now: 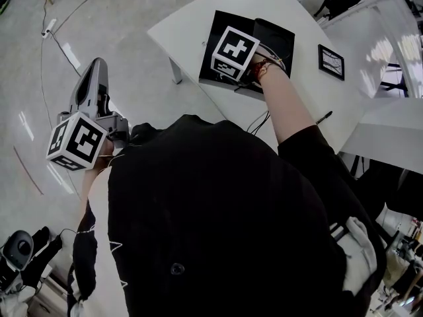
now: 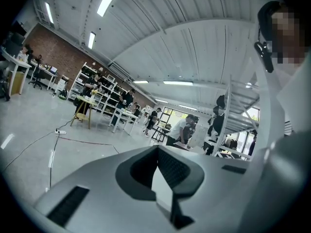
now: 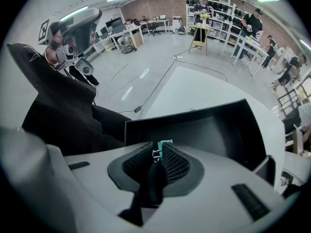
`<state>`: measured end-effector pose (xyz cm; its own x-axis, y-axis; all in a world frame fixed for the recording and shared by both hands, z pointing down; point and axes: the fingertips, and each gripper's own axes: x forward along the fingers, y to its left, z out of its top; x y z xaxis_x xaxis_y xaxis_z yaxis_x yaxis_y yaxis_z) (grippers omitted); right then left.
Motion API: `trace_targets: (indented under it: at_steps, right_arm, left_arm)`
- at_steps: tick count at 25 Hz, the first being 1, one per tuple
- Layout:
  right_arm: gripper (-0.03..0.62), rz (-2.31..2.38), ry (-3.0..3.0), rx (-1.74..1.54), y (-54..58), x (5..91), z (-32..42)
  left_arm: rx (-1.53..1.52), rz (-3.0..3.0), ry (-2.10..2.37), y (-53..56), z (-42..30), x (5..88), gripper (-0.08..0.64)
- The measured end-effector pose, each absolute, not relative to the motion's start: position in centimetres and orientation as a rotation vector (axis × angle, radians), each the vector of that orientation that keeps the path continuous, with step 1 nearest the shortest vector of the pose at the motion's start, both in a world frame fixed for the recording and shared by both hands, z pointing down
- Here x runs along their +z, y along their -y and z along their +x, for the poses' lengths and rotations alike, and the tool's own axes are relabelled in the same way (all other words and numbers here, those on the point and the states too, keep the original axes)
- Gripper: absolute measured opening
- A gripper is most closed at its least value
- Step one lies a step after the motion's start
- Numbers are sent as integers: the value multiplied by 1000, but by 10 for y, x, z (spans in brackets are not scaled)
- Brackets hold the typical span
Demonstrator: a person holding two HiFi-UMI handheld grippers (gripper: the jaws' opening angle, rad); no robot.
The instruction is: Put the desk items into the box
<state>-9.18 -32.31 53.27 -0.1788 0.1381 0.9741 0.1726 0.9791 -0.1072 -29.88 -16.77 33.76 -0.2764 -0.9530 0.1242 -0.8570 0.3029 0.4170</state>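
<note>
Head view: the person stands at a white counter (image 1: 198,18) with a black box (image 1: 281,41) on it. The right tool (image 1: 241,68) points steeply down into the box, and its marker cube hides both the jaws and most of the box floor. The left tool (image 1: 96,65) is held out over the bare floor, well apart from the counter and taking no part. A small framed item (image 1: 330,61) lies on the counter outside the box. Nearer the counter's edge there is a thin dark stick (image 1: 323,117), perhaps a pen; it is too small to be sure.

Left gripper view: the jaws meet at their tips with nothing between them, and only the workshop hall lies beyond.

Right gripper view: the jaws stand a narrow way apart. A small teal binder clip (image 3: 165,143) sits right at their tips, its wire handle in the gap, above the dark inside of the box. The pads do not seem to press on it, so I judge the clip is being let go into the box. The part of the box floor that shows looks bare.

Progress: the clip is as good as delivered. At least the framed item, and probably the stick, are left to collect, so the task looks partway done at most.
</note>
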Motion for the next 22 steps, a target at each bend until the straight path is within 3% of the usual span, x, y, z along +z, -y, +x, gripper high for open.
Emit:
trace_targets:
  at_steps: [22]
  right_arm:
    - [75,-243,1760,19,319,535,-93]
  left_arm:
    - [-391,1611,2231,162,-304,339,11]
